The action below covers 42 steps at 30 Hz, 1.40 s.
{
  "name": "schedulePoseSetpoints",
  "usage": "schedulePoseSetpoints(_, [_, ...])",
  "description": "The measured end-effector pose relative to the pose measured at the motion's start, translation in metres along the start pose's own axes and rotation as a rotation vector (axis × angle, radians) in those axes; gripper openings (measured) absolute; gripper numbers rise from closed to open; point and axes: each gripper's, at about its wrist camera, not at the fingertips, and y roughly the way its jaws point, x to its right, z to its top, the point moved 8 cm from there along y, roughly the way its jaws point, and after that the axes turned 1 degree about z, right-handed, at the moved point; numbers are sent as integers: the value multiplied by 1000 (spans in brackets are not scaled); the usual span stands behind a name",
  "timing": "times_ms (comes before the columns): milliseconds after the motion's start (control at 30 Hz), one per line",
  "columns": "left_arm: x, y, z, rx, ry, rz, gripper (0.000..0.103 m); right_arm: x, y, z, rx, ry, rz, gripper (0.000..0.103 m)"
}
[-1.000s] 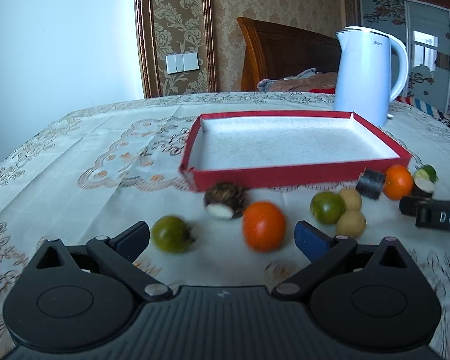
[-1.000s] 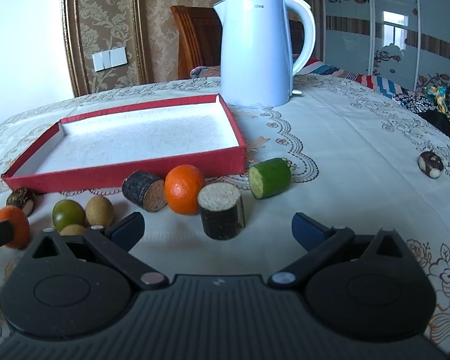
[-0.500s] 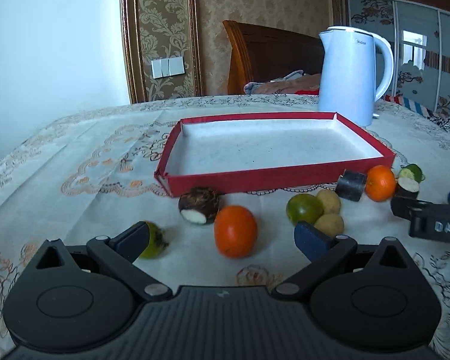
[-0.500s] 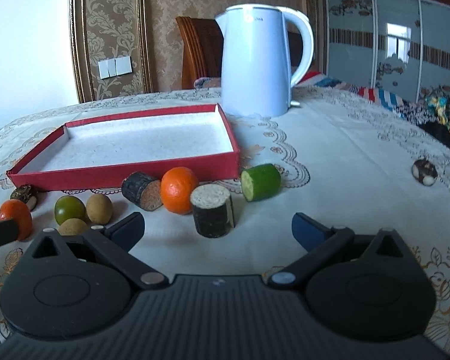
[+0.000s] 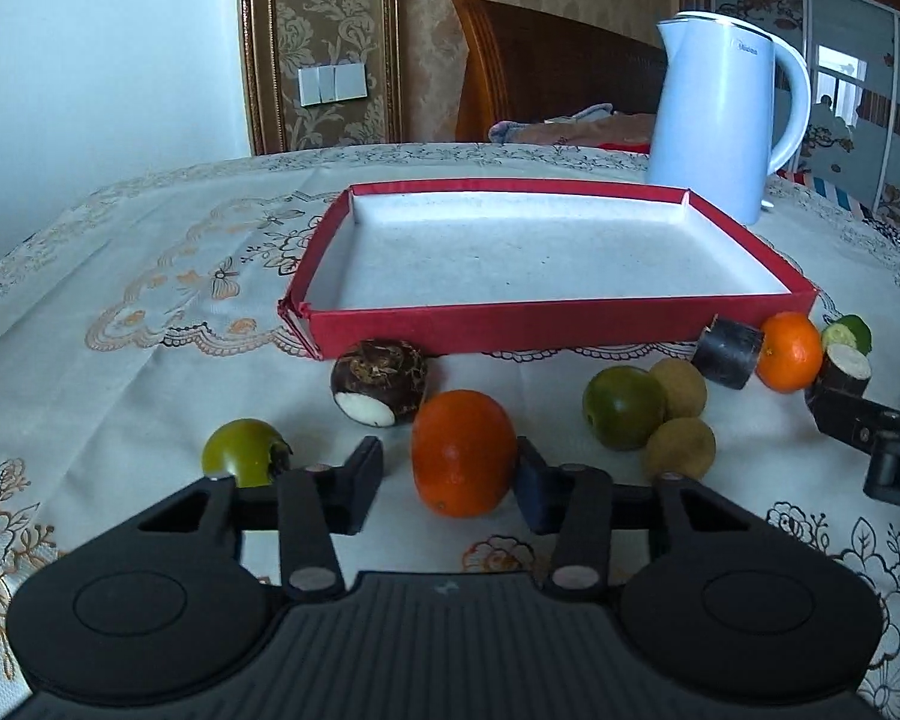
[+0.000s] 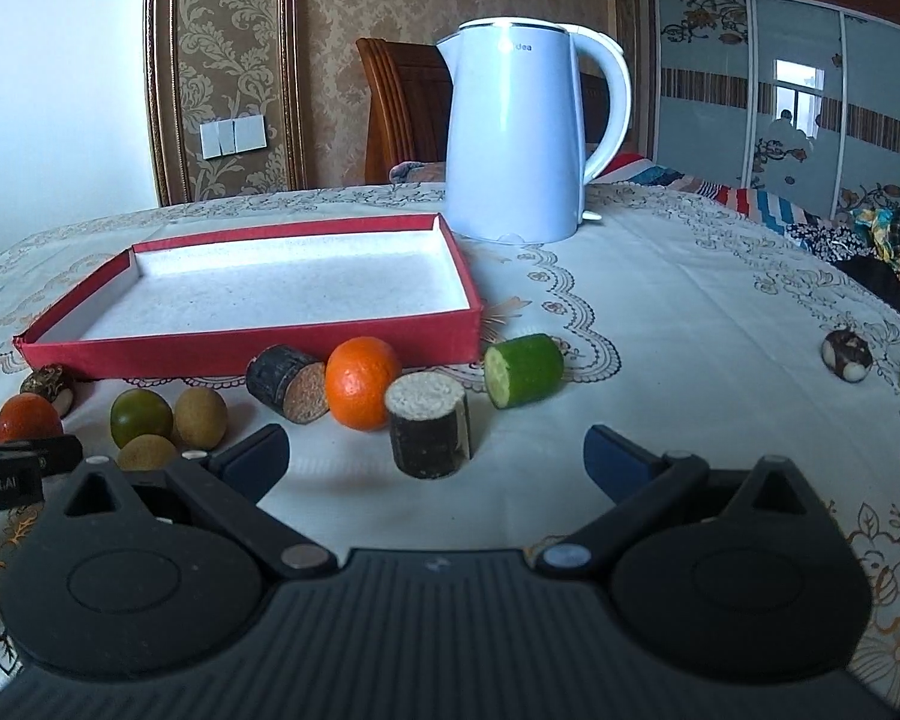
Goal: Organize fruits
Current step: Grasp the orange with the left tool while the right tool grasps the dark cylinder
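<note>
On the table by the red box (image 5: 558, 324) | left gripper (image 5: 450, 468) has just been closing around the orange (image 5: 463, 450), right pad touching, left pad just short | right gripper (image 6: 435, 453) wide open, holding nothing | next: lift orange into box

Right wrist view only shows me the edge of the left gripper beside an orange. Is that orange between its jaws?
Observer: Yes. The left gripper has the orange between its jaws, which have just been closing. The blue pad meets the peel, but a sliver of tablecloth still shows at the other finger.
Operator: Anything else caught in there?
Observer: No. The green fruit lies on the cloth outside the jaws, beyond the finger on the picture's left.
</note>
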Motion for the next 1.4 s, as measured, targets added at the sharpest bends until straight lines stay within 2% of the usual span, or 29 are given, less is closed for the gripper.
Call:
schedulePoseSetpoints(133, [0,0,1,7,-5,-15,32,2,1,0,-4,16,13,103])
schedulePoseSetpoints(400, [-1,-2,2,18,-14,-34,31,9,-5,-2,-27,10,38,103])
schedulePoseSetpoints(667, [-3,-5,4,38,-28,-34,31,41,-14,4,-2,33,10,103])
schedulePoseSetpoints(933, [-3,-3,3,28,-31,-36,31,21,5,9,-55,-42,45,82])
schedulePoseSetpoints(1167, [-2,-3,2,24,-27,-38,31,11,23,4,-115,-29,91,52])
schedulePoseSetpoints(1300, [-2,-3,2,22,-25,-39,31,8,27,5,-113,-37,93,39])
schedulePoseSetpoints(1400, [-2,-3,2,22,-25,-39,31,4,32,6,-120,-49,98,36])
